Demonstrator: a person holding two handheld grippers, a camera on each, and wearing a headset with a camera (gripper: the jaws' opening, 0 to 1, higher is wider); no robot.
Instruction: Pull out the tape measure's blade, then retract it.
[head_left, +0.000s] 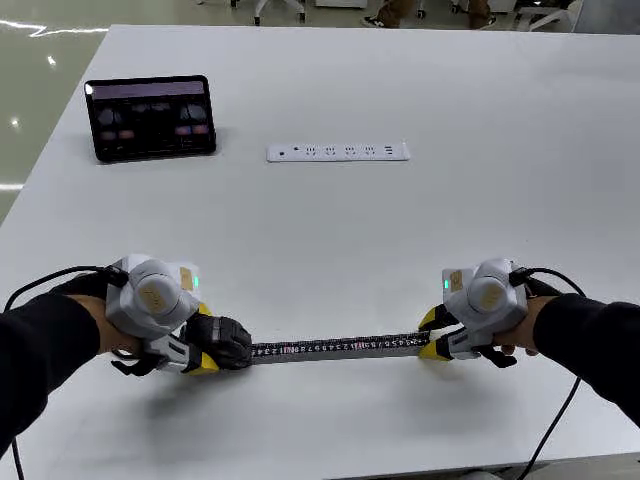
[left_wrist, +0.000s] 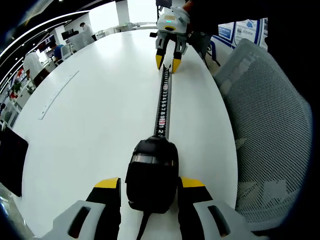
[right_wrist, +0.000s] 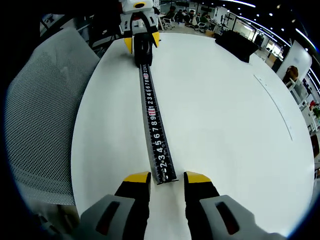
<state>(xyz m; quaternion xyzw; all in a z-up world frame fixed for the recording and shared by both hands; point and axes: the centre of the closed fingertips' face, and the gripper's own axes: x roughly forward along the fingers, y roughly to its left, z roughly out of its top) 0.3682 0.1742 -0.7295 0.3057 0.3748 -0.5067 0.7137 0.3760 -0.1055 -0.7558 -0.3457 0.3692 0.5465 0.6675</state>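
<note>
1. The pull looks done. The blade lies straight and flat on the bench, running from the tape measure to the right claw. All of it is on the near side of the power strip, well apart from it.
2. The left claw is closed on the tape measure's black body, nearer than the power strip and off to its left.
3. The right claw stands narrow, one jaw just beside each edge of the blade's tip, nearer than the power strip and to its right. Whether it pinches the tip cannot be told.
4. Retracting appears to be what is left.
5. A tablet stands left of the power strip. A mesh chair sits past the bench edge farthest from the strip. Neither is near the blade, so the blade's way back looks free.
</note>
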